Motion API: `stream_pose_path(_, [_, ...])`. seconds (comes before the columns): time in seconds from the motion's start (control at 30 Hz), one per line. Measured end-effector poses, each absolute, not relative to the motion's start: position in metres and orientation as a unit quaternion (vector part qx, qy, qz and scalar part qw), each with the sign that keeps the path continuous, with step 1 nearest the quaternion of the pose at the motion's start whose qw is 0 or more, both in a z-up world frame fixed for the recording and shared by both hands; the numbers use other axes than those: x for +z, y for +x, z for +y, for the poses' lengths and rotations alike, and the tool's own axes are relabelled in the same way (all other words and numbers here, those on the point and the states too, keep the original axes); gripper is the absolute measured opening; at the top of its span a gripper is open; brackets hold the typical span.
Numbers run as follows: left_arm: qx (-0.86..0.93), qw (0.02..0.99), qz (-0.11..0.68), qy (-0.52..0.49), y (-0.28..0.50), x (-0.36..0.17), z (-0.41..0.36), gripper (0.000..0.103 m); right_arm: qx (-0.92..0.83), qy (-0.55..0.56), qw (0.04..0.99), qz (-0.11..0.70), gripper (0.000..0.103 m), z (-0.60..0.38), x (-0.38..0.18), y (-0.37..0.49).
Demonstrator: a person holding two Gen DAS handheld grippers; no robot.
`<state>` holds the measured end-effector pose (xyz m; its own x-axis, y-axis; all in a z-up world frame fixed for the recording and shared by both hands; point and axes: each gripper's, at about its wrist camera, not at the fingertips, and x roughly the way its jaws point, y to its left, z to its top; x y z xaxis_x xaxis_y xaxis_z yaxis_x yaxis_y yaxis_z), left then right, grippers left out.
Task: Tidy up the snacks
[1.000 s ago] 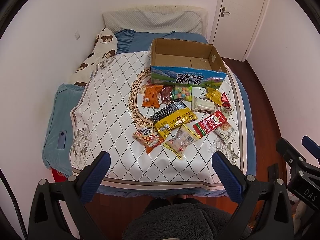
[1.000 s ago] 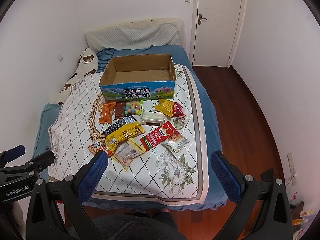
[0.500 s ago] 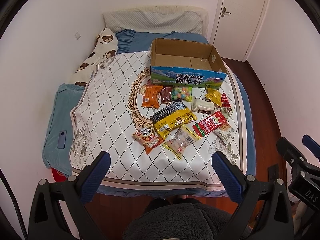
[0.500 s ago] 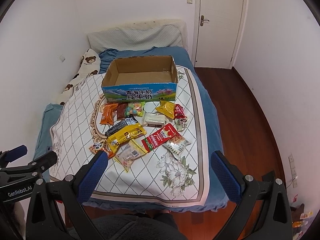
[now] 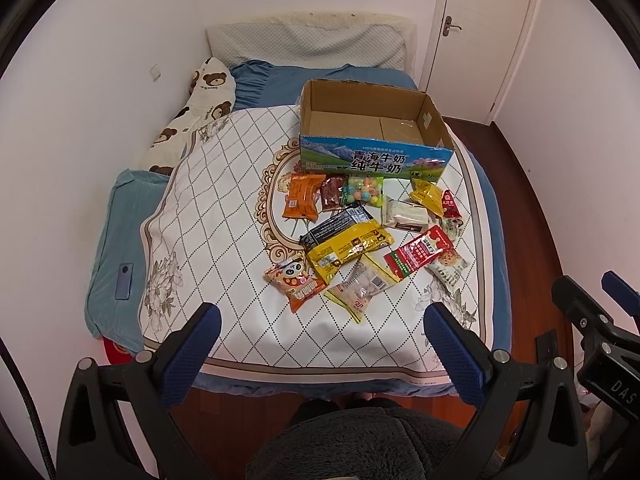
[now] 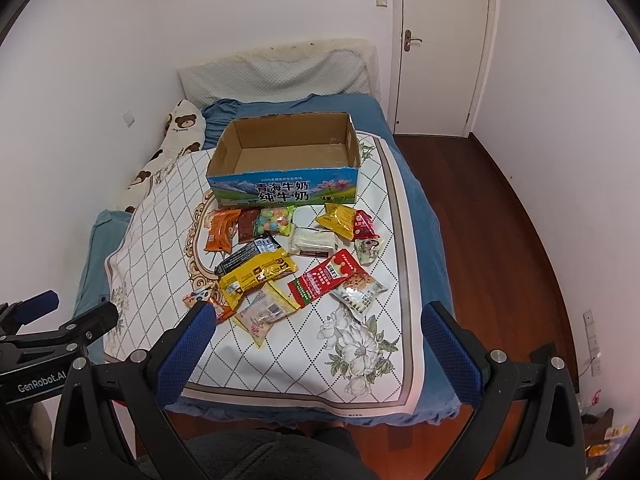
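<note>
An empty cardboard box with a blue printed front stands open on the bed. Several snack packets lie in front of it: an orange packet, a bag of coloured candy, a white packet, a long yellow packet, a red packet and a panda packet. My left gripper hangs open at the foot of the bed, short of the snacks. My right gripper is likewise open and holds nothing.
A white diamond-patterned cloth covers the bed. A bear-print pillow lies along the left wall, and a phone rests on the blue blanket. To the right of the bed is wooden floor, with a closed door behind.
The right wrist view has drifted a little, so the bed sits slightly lower and further right in it. The left view is nearly unchanged. Both grippers stay open.
</note>
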<state>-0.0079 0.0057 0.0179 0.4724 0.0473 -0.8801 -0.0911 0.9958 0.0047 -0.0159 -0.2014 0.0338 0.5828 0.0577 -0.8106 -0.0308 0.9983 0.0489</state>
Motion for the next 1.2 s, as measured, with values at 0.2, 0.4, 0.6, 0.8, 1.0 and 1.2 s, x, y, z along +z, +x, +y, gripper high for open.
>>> stream_pose_path(0.2, [0.070,0.870,0.488,-0.025,0.010,0.000,0.025,0.103,0.025,0.062,0.876,0.478,0.103,-0.209,0.008,0.002])
stream_pose_path(0.4, [0.118,0.857,0.498,0.060,0.050,-0.055,0.050,0.103,0.014,0.178,0.817,0.547,0.103,-0.221,-0.087,0.059])
stream_pose_path(0.6, [0.103,0.834,0.508,0.189,0.100,-0.113,0.055,0.103,0.004,0.267,0.739,0.619,0.103,-0.204,-0.198,0.096])
stream_pose_path(0.8, [0.070,0.804,0.499,0.316,0.149,-0.160,0.046,0.103,-0.018,0.299,0.696,0.653,0.102,-0.152,-0.282,0.118])
stream_pose_path(1.0, [0.027,0.772,0.506,0.385,0.185,-0.199,0.034,0.103,-0.036,0.320,0.677,0.662,0.089,-0.113,-0.330,0.138])
stream_pose_path(1.2, [-0.041,0.744,0.537,0.396,0.211,-0.224,0.004,0.103,-0.041,0.327,0.676,0.659,0.057,-0.107,-0.341,0.136])
